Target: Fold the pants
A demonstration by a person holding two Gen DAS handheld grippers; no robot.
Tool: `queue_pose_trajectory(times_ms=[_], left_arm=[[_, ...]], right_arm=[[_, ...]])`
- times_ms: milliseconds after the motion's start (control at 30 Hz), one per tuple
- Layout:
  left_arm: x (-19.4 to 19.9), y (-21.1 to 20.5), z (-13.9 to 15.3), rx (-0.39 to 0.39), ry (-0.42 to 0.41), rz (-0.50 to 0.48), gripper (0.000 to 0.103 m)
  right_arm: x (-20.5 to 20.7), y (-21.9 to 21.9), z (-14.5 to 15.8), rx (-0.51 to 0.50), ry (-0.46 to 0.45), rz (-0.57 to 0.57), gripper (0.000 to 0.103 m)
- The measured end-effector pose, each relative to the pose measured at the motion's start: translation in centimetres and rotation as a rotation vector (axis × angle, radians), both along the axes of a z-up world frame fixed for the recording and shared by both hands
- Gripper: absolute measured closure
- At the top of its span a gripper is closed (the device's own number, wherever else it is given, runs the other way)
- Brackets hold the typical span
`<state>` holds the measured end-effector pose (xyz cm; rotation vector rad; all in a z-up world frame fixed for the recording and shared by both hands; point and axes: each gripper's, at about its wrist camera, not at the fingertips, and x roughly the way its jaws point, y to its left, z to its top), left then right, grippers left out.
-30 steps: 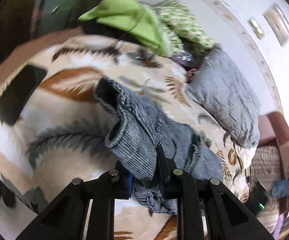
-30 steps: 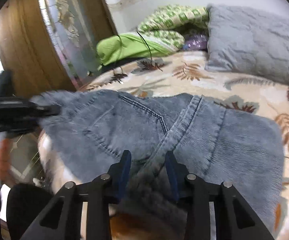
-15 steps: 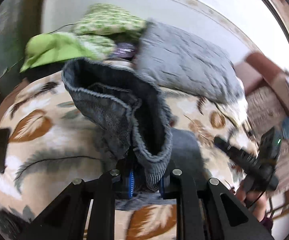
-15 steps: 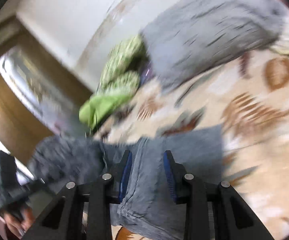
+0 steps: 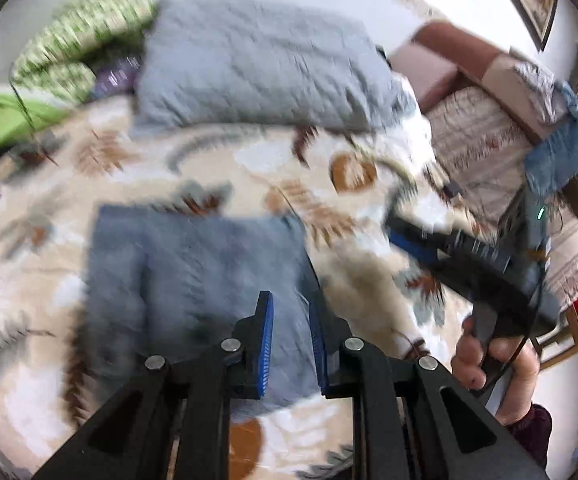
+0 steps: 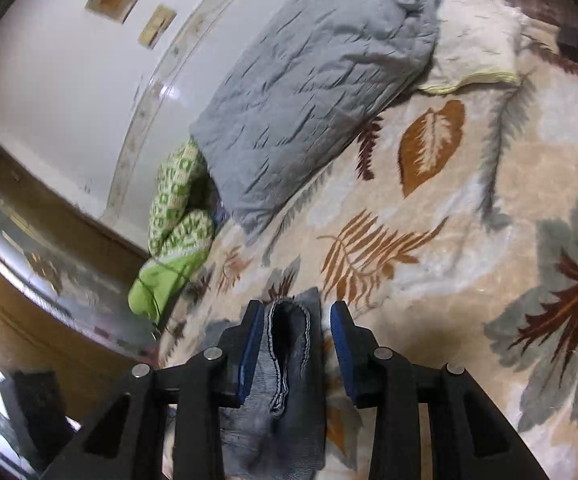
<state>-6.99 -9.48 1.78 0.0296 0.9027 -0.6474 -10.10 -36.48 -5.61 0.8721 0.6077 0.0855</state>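
The grey-blue corduroy pants lie folded flat on the leaf-patterned blanket. My left gripper is open above their right part and holds nothing. The right gripper shows in the left wrist view, held by a hand at the right. In the right wrist view my right gripper is open. A folded edge of the pants lies between its jaws, against the left pad and apart from the right one. The left wrist view is blurred.
A grey pillow and a green patterned bundle lie at the head of the bed by the wall. A cream cloth lies beside the pillow. A sofa with clothes stands at the right.
Both grippers carried the pants over into a fold and laid them on the blanket. The left gripper has let go and opened. The right gripper's jaws have spread wider.
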Motion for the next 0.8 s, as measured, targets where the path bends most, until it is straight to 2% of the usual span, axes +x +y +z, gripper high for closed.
queue_pose_trajectory(times_ms=[67, 167, 333, 433, 500, 533, 600, 667, 767, 800], left_arm=[[1.0, 1.7, 1.2, -0.001, -0.037, 0.032, 0.084], [2.6, 3.6, 1.0, 0.046, -0.05, 0.097, 0.084], [3.6, 6.4, -3.3, 0.133, 0.009, 0.159, 0.084], [3.7, 7.6, -5.6, 0.136, 0.061, 0.174, 0.081], [3.5, 8.1, -6.6, 0.133, 0.077, 0.185, 0.062], [3.4, 8.1, -6.8, 0.123, 0.076, 0.184, 0.058], [3.3, 7.6, -7.4, 0.115, 0.074, 0.17, 0.038], [3.1, 6.4, -8.0, 0.155, 0.064, 0.135, 0.022], [2.4, 4.3, -9.2, 0.276, -0.017, 0.106, 0.016], [2.3, 4.0, -9.4, 0.287, -0.027, 0.102, 0.012]], right_arm=[[0.4, 1.2, 0.1, -0.018, 0.001, 0.036, 0.065], [0.9, 3.7, 0.5, -0.09, -0.012, 0.1, 0.065], [1.7, 8.7, 1.1, -0.209, -0.046, 0.224, 0.065], [2.2, 11.1, 1.0, -0.251, -0.055, 0.278, 0.065], [2.7, 12.5, 0.6, -0.276, -0.043, 0.306, 0.065], [2.9, 13.1, 0.4, -0.29, -0.036, 0.316, 0.065], [3.4, 14.1, -0.2, -0.32, -0.016, 0.333, 0.065], [4.1, 14.9, -1.1, -0.349, 0.024, 0.343, 0.065], [5.1, 14.7, -3.1, -0.34, 0.127, 0.327, 0.064], [5.4, 14.4, -3.9, -0.318, 0.159, 0.323, 0.065]])
